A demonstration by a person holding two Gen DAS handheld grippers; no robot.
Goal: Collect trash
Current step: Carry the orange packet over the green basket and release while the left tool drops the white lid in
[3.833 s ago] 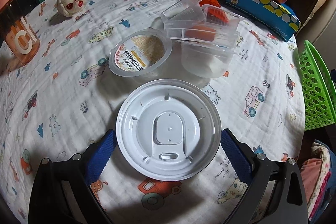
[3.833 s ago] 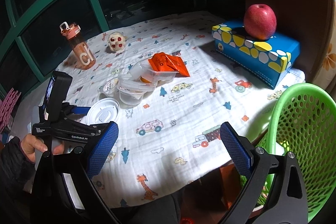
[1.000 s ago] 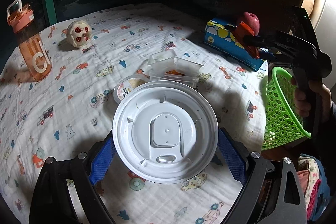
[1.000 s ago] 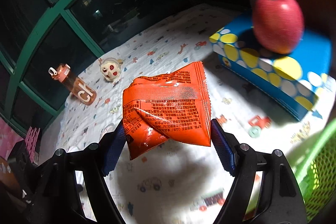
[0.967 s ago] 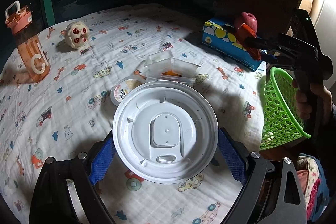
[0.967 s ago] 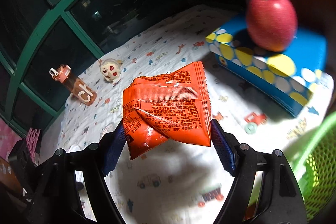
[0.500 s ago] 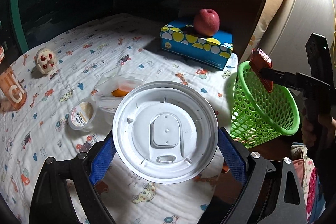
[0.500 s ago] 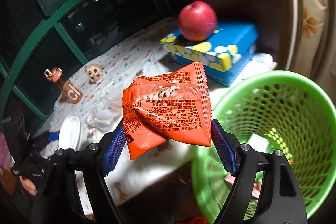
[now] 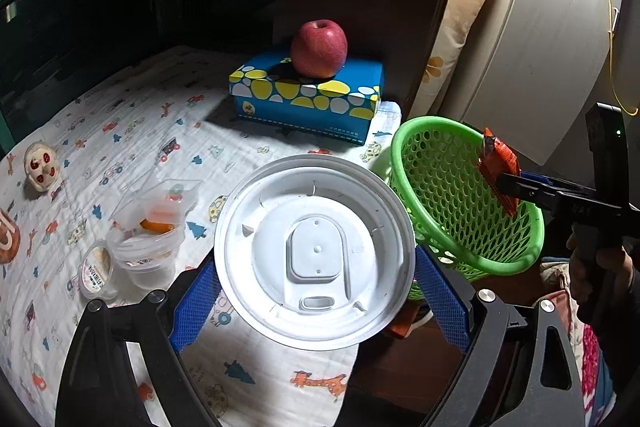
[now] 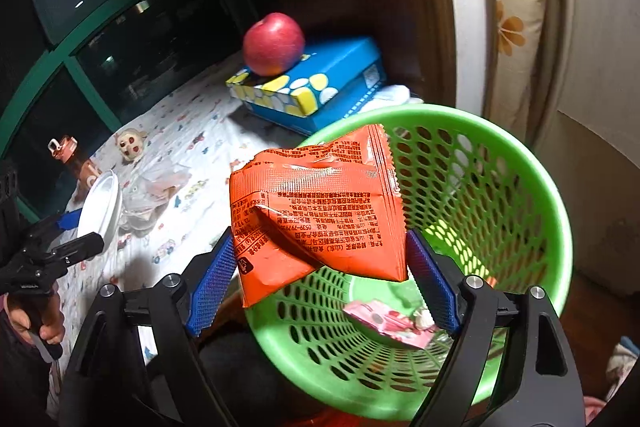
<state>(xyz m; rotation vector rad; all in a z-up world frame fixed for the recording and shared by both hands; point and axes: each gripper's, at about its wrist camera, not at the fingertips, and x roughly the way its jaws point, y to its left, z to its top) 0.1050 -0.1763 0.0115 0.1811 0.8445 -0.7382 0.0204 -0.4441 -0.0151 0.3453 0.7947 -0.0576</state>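
Packet (image 10: 316, 211), orange, hangs between the right gripper's (image 10: 320, 259) pads over the basket (image 10: 516, 163) mouth; the jaws have just been widening and barely touch it, so hold steady and let it fall clear of the rim. Left gripper (image 9: 316, 283) clamps the lid (image 9: 316, 251) over the table edge beside the basket; bring it over the mouth before letting go.

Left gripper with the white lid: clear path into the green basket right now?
Probably not yet. The right gripper has just been opening, its orange packet hanging over the green basket; the left gripper and white lid are beside it.
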